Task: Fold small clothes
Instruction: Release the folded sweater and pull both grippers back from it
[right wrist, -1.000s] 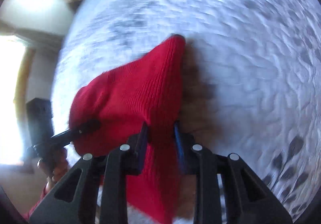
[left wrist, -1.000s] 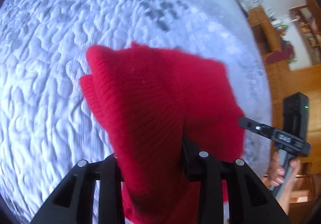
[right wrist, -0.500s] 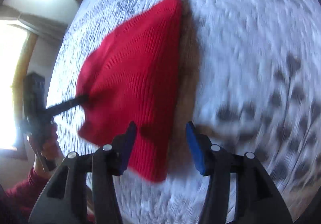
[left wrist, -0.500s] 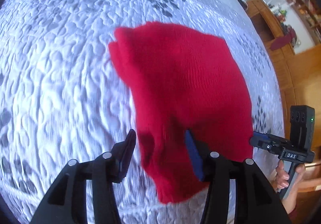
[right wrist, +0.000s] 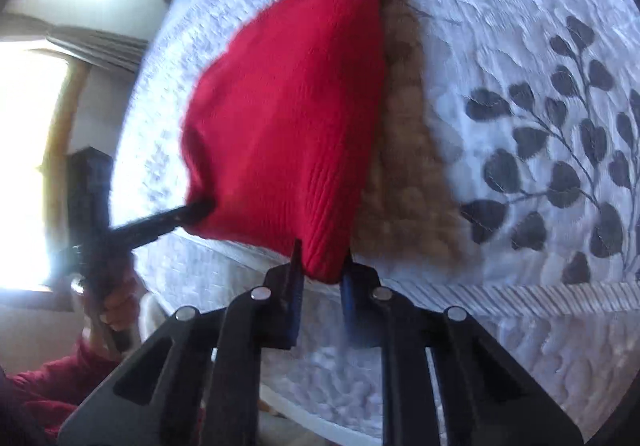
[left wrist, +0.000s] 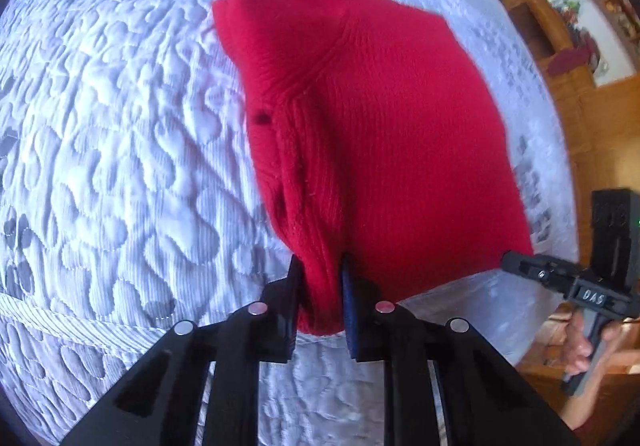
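Note:
A red ribbed knit garment point(left wrist: 372, 118) lies folded on the white quilted bedspread point(left wrist: 100, 150). My left gripper point(left wrist: 320, 286) is closing on the garment's near left corner, a bunch of knit pinched between its pads. My right gripper point(right wrist: 322, 270) is closing on the near right corner of the same red garment point(right wrist: 288, 106), cloth squeezed between its pads. The near edge is lifted slightly off the bed and throws a shadow. In the left wrist view the right gripper point(left wrist: 516, 264) meets the garment's right edge; in the right wrist view the left gripper point(right wrist: 200, 208) meets its left edge.
The bedspread point(right wrist: 540, 46) carries a dark leaf print point(right wrist: 560, 150) to the right. Its front edge runs just under both grippers. Wooden furniture point(left wrist: 560, 58) stands beyond the bed on the right, a bright window point(right wrist: 28, 166) on the left. A hand point(left wrist: 588, 342) and a red sleeve point(right wrist: 48, 386) show.
Half a second ago both grippers stood open over the garment lying on the bed; now both have closed on its near corners. Before that they carried it and set it down.

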Motion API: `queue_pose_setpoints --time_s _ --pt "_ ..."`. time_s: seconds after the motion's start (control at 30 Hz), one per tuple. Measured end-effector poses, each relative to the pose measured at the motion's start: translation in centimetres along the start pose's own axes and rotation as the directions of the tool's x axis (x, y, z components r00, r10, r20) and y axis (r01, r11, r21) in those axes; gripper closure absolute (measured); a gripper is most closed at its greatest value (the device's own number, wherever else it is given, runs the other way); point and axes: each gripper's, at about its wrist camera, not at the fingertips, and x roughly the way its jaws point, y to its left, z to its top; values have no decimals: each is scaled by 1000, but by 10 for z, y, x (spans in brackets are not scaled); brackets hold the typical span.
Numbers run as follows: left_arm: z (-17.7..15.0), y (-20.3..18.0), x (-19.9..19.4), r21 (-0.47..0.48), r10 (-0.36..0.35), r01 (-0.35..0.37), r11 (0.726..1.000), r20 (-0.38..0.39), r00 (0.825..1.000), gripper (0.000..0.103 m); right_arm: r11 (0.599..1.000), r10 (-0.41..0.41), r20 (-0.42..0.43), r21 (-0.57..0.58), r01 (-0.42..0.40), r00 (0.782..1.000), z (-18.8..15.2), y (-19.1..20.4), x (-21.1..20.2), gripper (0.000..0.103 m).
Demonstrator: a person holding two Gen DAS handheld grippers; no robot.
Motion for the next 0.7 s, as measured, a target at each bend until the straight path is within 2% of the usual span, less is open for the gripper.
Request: queue_pose_setpoints --time_s 0.03,0.1,0.23,0.3,0.37,0.4,0.57,0.63,0.7 --pt "-1 1 4 -4 0 0 1000 1 1000 83 1000 -17 -19 13 18 1000 -2 -6 13 88" --pt "-3 4 5 -13 -9 9 1000 13 1000 81 1000 -21 -4 16 22 1000 -4 -8 21 88" --pt "-12 9 0 4 -2 2 1000 36 999 76 999 -42 31 17 42 999 -11 -4 15 87" --pt "-23 14 -11 4 22 -22 1000 46 999 62 998 -67 53 14 66 996 -17 2 12 80" --pt "-22 14 -19 -11 61 -61 998 59 996 54 994 -113 78 5 113 990 -29 13 8 70" --pt "-23 14 -23 -14 80 -79 997 63 995 52 992 -126 87 6 126 988 -32 17 6 67" --pt "-40 16 -40 -19 165 -164 986 81 983 40 964 -262 133 2 264 956 -60 35 4 57" --pt "-52 17 -44 -17 232 -231 973 83 969 39 952 -304 147 3 307 941 -73 41 3 51" --pt "-62 16 -46 -21 270 -270 963 79 959 37 938 -343 151 5 346 927 -81 41 0 45"
